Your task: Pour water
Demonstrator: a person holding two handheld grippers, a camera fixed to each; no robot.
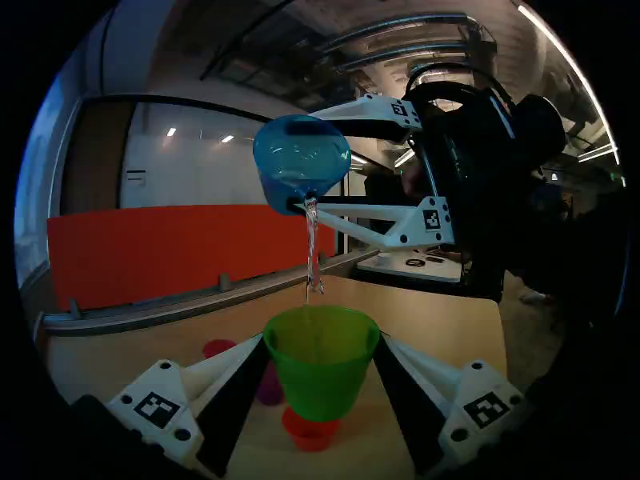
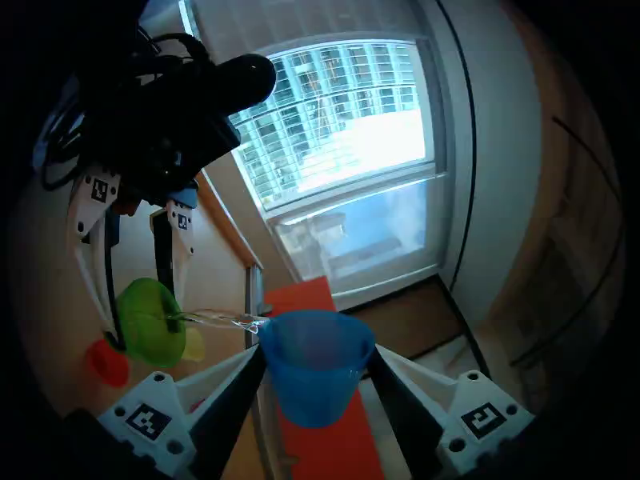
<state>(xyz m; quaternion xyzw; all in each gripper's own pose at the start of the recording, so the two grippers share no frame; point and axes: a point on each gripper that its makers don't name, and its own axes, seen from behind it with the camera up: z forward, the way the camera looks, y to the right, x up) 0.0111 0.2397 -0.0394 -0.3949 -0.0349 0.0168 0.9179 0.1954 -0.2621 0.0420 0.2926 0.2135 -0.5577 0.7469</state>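
The left gripper [image 1: 322, 346] is clenched on the upright green cup [image 1: 322, 376], while the right gripper [image 2: 317, 354] grasps the blue cup [image 2: 317, 384], tipped with its long axis leaning toward the green one. In the left gripper view the blue cup hangs at 12 o'clock over the green mouth, a thin water stream [image 1: 310, 248] dropping between. The right gripper view lays that stream sideways toward 9 o'clock and faces the blue cup's rim, though how much water remains I cannot tell

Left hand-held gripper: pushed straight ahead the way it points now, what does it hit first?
Probably the water stream falling into the green cup it holds, then the right hand-held gripper gripping the blue cup just beyond. Depth is hard to judge here.
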